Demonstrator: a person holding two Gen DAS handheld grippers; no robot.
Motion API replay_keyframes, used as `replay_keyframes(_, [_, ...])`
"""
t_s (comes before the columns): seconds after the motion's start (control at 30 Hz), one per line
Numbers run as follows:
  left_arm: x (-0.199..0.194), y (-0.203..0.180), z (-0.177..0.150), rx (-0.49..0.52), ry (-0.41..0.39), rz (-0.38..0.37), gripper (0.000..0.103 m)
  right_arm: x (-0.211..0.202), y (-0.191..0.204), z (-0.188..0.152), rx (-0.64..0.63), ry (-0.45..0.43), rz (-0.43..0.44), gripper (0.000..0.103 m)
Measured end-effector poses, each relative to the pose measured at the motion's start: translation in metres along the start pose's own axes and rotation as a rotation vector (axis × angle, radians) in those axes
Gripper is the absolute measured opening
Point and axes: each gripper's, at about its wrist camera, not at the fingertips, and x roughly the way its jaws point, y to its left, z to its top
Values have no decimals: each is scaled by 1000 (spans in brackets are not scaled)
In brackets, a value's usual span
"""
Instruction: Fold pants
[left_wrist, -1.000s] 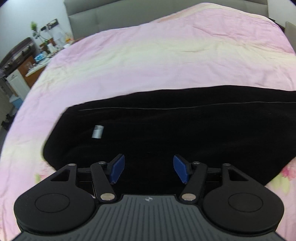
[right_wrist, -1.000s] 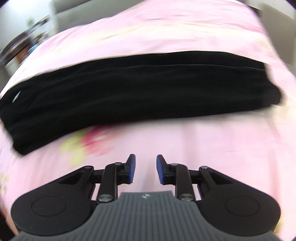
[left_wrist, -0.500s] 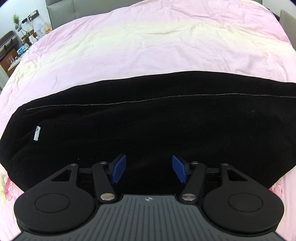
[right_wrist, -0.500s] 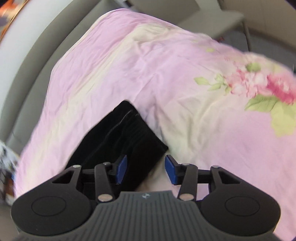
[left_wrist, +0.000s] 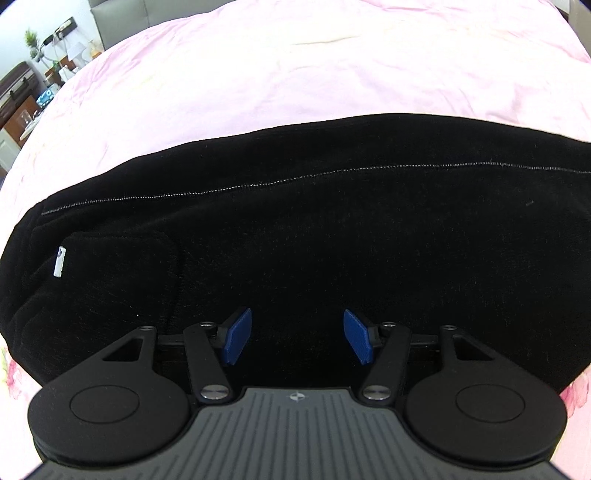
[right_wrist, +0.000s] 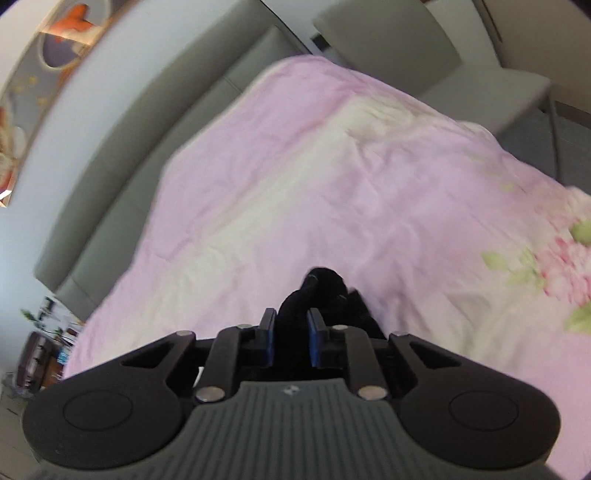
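Note:
Black pants (left_wrist: 314, 229) lie folded lengthwise across a pink bedspread (left_wrist: 295, 66), with a white tag (left_wrist: 59, 262) near their left end. My left gripper (left_wrist: 297, 341) hovers close over the pants' near edge, its blue pads wide apart with only flat cloth beneath them. In the right wrist view, my right gripper (right_wrist: 291, 338) is closing its jaws on a bunched end of the pants (right_wrist: 325, 284), and the black cloth fills the narrow gap between the pads. Most of the pants are hidden behind that gripper.
A grey padded headboard (right_wrist: 122, 155) runs along the bed's far side. A grey chair (right_wrist: 443, 55) stands past the bed's corner. Cluttered furniture (left_wrist: 29, 96) sits off the bed's left side. The bedspread has a flower print (right_wrist: 565, 266) at its edge.
My left gripper sank closer to the pants and slid right along them. My right gripper swung to the pants' end, rolled, and its jaws opened wider, then closed onto the cloth.

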Motion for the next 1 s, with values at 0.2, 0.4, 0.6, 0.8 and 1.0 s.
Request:
replay_keyframes(0.2, [5, 8, -4, -3, 4, -2, 68, 32, -51, -22, 63, 108, -177, 13])
replay_keyframes(0.4, [7, 10, -5, 0, 2, 1, 68, 44, -73, -37, 78, 137, -207, 15])
replay_keyframes(0.6, [-18, -15, -7, -3, -35, -47, 67, 37, -70, -34, 72, 208, -251, 38])
replay_keyframes(0.8, [-33, -53, 8, 14, -50, -182, 67, 48, -98, -52, 265, 262, -182, 44])
replay_keyframes(1.0, [-40, -114, 24, 102, -57, -324, 64, 59, -102, -62, 317, 247, -135, 45])
